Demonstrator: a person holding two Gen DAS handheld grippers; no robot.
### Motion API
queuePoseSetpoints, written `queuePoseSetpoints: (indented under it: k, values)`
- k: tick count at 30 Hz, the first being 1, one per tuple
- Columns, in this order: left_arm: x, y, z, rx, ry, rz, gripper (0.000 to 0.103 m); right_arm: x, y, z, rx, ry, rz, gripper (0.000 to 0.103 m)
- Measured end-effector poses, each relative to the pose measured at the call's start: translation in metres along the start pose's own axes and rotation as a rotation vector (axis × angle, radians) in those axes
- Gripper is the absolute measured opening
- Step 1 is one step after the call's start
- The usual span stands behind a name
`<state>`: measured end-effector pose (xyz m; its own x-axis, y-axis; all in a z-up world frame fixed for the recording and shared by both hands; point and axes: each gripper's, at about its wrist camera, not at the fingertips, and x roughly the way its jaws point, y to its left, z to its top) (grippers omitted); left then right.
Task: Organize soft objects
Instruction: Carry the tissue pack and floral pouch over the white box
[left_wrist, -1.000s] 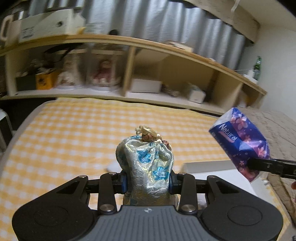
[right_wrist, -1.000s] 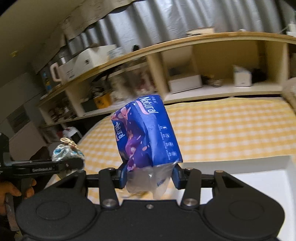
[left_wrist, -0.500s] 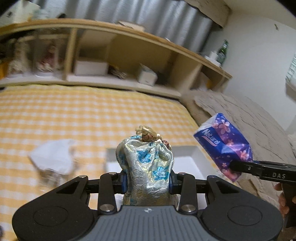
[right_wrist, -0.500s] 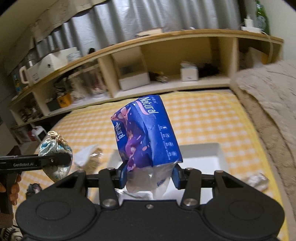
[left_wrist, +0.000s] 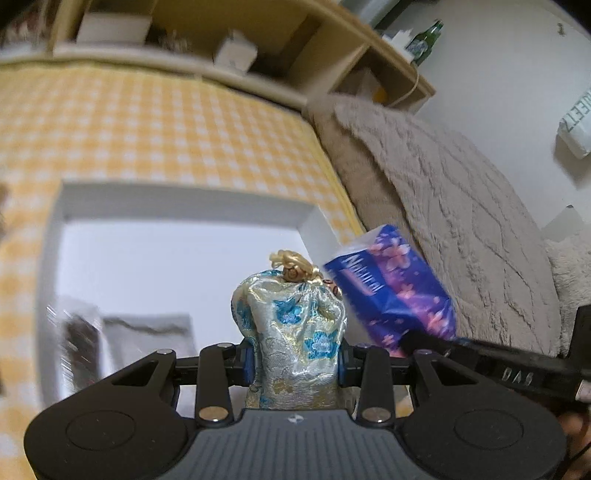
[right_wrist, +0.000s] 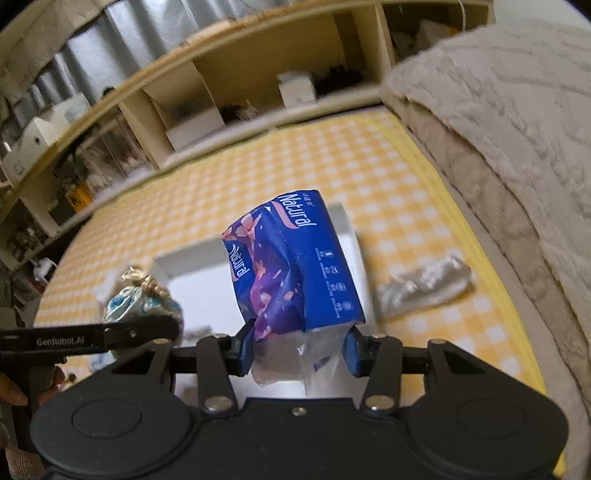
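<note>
Brocade pouch (left_wrist: 291, 332) clamped in left gripper (left_wrist: 295, 363); tissue pack (right_wrist: 295, 266) in right gripper (right_wrist: 299, 350).

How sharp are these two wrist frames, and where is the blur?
Left wrist: brocade pouch and gripper sharp; white tray and checked cloth smeared by motion. Right wrist: tissue pack crisp; silver packet and shelves blurred, fisheye-bent.

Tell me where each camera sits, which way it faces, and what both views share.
Left wrist: on the left tongs, looking down at the white tray; they clamp a silver-blue brocade drawstring pouch.
Right wrist: on the right tongs, facing the tray and yellow checked bedcover; they grip a blue floral tissue pack; a hand shows.
Shared: tray, pouch, pack, each other's tongs.
</note>
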<state>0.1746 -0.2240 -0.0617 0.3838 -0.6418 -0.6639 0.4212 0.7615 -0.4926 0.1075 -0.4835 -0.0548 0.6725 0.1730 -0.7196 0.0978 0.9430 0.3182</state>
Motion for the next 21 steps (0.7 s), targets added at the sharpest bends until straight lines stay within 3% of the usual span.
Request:
queuePoseSetpoints:
  k: [8,14,18,21]
  values:
    - [0.04,0.001,-0.02,-0.063,0.097,-0.001,0.039,0.03,0.0,-0.032,-0.013,0.13,-0.037,0.047]
    - [0.052,0.013,-0.023,-0.101,0.124,0.025,0.039,0.041,0.001,-0.033,-0.013,0.177,-0.033,0.048]
    - [0.064,0.017,-0.026,-0.126,0.154,0.03,0.039,0.043,0.001,-0.031,-0.026,0.203,-0.024,0.065]
    - [0.074,0.015,-0.027,-0.116,0.169,0.041,0.039,0.037,0.003,-0.026,-0.041,0.205,-0.002,0.065]
